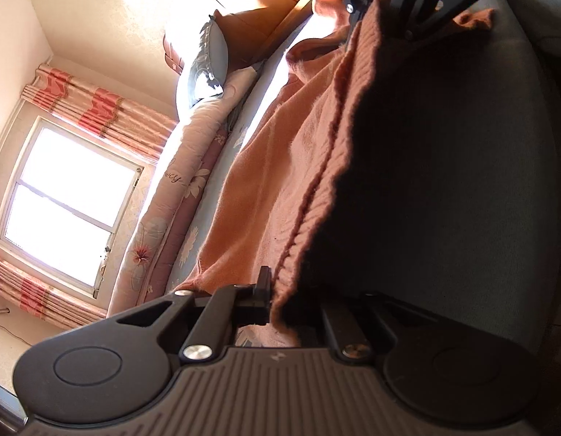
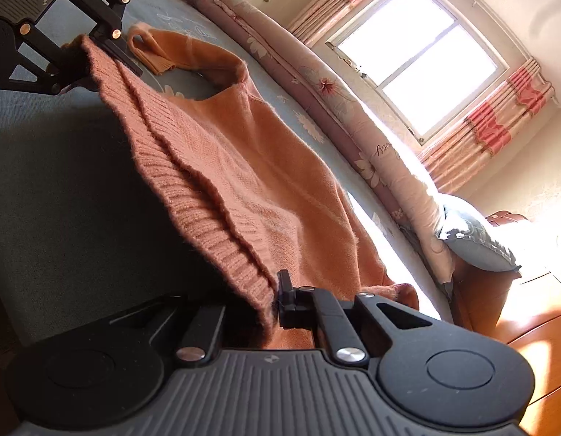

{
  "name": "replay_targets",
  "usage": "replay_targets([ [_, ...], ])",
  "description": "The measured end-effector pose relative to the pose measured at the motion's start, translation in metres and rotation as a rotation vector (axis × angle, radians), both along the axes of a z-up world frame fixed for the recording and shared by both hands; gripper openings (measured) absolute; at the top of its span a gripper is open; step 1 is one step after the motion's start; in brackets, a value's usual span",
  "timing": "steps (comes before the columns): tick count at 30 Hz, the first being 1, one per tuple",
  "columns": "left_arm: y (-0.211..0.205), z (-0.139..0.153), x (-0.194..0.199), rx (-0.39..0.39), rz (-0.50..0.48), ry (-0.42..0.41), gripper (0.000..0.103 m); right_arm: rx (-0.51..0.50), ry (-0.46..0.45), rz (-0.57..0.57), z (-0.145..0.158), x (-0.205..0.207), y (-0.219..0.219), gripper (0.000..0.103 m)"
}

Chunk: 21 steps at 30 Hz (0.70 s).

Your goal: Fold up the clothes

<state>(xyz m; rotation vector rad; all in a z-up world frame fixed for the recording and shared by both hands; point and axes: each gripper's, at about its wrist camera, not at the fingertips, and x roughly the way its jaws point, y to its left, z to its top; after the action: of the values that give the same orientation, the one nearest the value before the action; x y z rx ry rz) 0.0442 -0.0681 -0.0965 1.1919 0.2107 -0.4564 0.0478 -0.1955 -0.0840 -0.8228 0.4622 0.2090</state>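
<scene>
An orange knit sweater [image 1: 280,167] [image 2: 266,167] lies on a grey-blue bed sheet [image 1: 462,181] [image 2: 62,181], its ribbed hem raised off the sheet. My left gripper [image 1: 280,301] is shut on one corner of that hem. My right gripper [image 2: 271,305] is shut on the other corner. Each wrist view also shows the other gripper at the far end of the hem: the right gripper [image 1: 378,11] and the left gripper [image 2: 80,61]. The hem hangs stretched between them. A sleeve cuff [image 2: 153,51] curls on the sheet beyond. Cloth hides the inner finger of each gripper.
A rolled pink floral quilt [image 1: 193,167] [image 2: 353,116] runs along the far side of the bed. A grey pillow [image 1: 208,61] [image 2: 473,232] leans by a wooden headboard [image 1: 266,0]. Behind are a bright window [image 1: 69,200] [image 2: 415,47] and pink curtains.
</scene>
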Motion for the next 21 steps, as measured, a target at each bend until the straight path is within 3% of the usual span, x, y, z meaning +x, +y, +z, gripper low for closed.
replay_targets([
  [5,-0.002,0.002,-0.016,0.046,-0.056,0.023,0.004,0.031,0.067,0.036,0.008,-0.010,-0.009,0.008],
  [13,-0.008,-0.036,-0.023,0.138,-0.097,0.114,0.004,0.032,0.190,0.050,-0.023,-0.013,-0.008,0.008],
  [19,-0.009,-0.044,-0.019,0.193,-0.111,0.139,0.004,0.026,0.206,0.062,-0.026,-0.016,-0.008,0.008],
  [21,-0.009,-0.047,-0.022,0.225,-0.123,0.161,0.005,0.015,0.238,0.070,-0.030,-0.017,-0.006,0.013],
])
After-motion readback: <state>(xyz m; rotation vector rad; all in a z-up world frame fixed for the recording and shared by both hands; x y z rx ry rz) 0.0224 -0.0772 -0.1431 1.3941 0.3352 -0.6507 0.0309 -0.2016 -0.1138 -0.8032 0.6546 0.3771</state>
